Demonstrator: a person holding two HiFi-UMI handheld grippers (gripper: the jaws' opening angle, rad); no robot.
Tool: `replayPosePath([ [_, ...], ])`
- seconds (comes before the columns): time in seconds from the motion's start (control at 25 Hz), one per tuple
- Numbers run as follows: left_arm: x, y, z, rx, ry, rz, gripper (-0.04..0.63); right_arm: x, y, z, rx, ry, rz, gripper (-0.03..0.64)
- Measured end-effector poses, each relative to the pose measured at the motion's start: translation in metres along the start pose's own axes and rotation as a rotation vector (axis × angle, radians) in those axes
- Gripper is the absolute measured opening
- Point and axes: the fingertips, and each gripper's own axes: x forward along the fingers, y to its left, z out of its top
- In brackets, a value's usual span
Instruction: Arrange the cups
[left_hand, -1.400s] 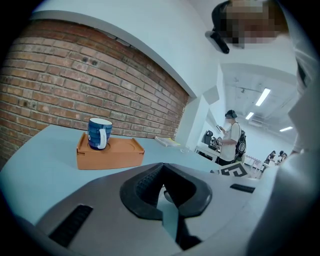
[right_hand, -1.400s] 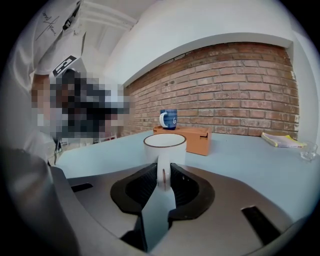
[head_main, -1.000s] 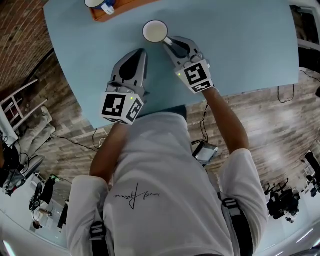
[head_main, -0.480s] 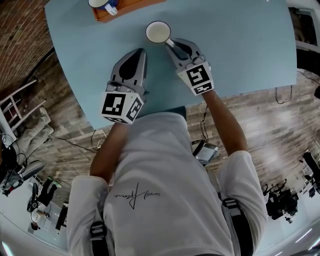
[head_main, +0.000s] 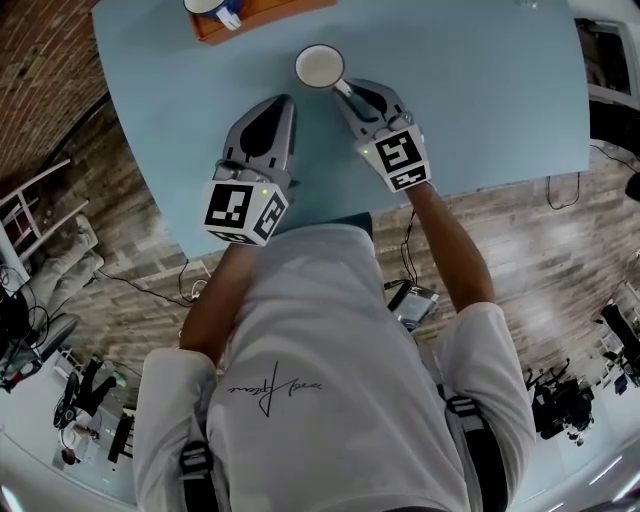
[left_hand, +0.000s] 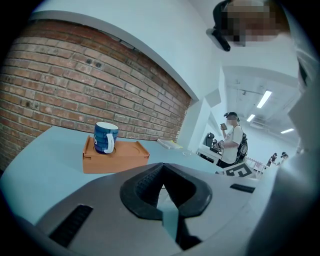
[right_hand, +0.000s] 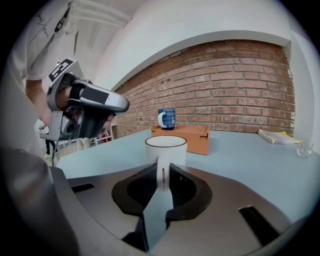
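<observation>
A white cup (head_main: 319, 67) stands upright on the light-blue table (head_main: 480, 90). My right gripper (head_main: 346, 88) is shut on its handle, which shows between the jaws in the right gripper view, with the white cup (right_hand: 166, 149) just past my right gripper (right_hand: 162, 176). A blue mug (right_hand: 166, 119) stands on an orange tray (right_hand: 192, 138) beyond it, at the table's far left in the head view. My left gripper (head_main: 281, 103) hovers left of the white cup, shut with nothing in it. The left gripper view shows the blue mug (left_hand: 105, 137) on the orange tray (left_hand: 122, 159).
A thin yellow book (right_hand: 278, 136) and a small clear glass (right_hand: 303, 147) lie on the table's far right. A brick wall backs the table. A person (left_hand: 232, 141) stands far off in the room. The table's near edge runs just under both grippers.
The head view has shifted slightly. The right gripper stays shut on the white cup's handle, and the left gripper holds its place.
</observation>
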Motion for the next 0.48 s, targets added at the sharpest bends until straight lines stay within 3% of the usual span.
replayPosePath([
  [0.48,-0.004,0.003,0.007,-0.006,-0.022,-0.005,0.008,-0.005,-0.001,0.01,0.023,-0.002,-0.015,0.066],
])
